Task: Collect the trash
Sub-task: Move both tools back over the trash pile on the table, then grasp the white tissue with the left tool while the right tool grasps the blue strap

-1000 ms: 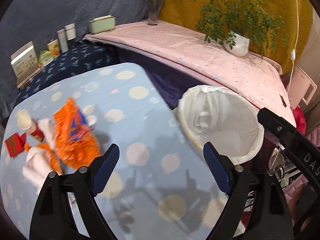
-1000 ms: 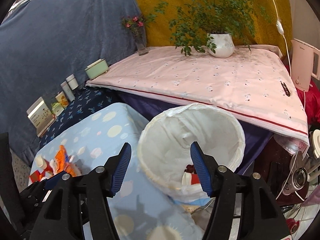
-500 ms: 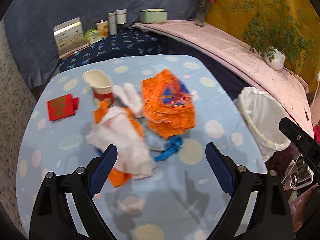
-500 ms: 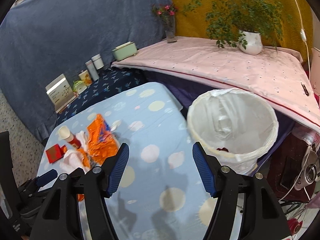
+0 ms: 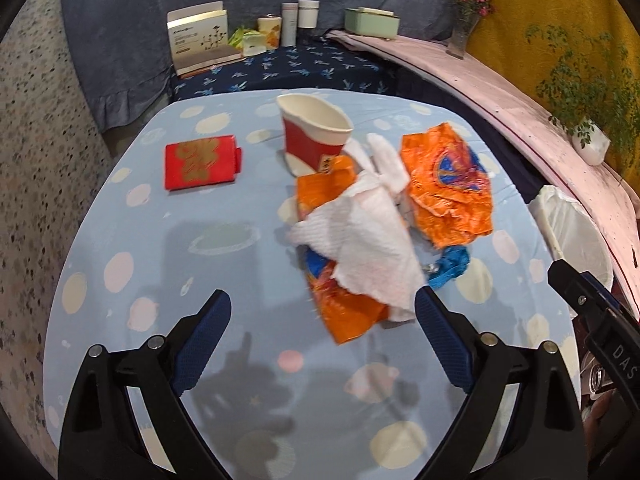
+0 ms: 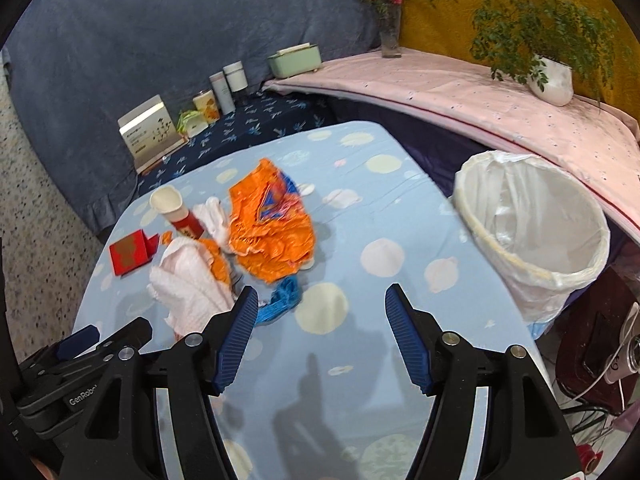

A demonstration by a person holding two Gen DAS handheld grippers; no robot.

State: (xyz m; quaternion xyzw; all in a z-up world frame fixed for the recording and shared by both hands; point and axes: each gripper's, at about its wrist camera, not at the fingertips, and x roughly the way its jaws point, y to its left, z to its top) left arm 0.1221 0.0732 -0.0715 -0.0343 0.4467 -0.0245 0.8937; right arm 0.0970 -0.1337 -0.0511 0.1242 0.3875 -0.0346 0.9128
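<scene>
- Your left gripper (image 5: 322, 330) tips steeply down over the near part of the table (image 5: 224, 236); its jaws are opening, already spread wide, and nothing is between the pads.
- Just beyond its right finger lies the near end of an orange wrapper (image 5: 348, 312), with a crumpled white paper towel (image 5: 368, 236) lying over it.
- Your right gripper (image 6: 320, 334) also angles down at the table, jaws parted about halfway and empty; only bare cloth shows between them.
- In the right wrist view your left gripper sits low at the left, beside the right one and apart from it.
- Just ahead of the right gripper's left finger is a blue scrap (image 6: 282, 300), touching the pile's near edge.
- The trash sits bunched around the table's middle: a second, larger orange wrapper (image 6: 272, 236) is on the side toward the bin, and the towel is beside it.
- A red-and-white paper cup (image 5: 314, 138) lies tipped at the pile's far side, its mouth toward the table's far edge.
- A flat red packet (image 5: 200, 162) lies alone toward the table's left edge, apart from the pile.
- The white-lined bin (image 6: 536, 236) stands off the table's right edge, just beside it, mouth open.
</scene>
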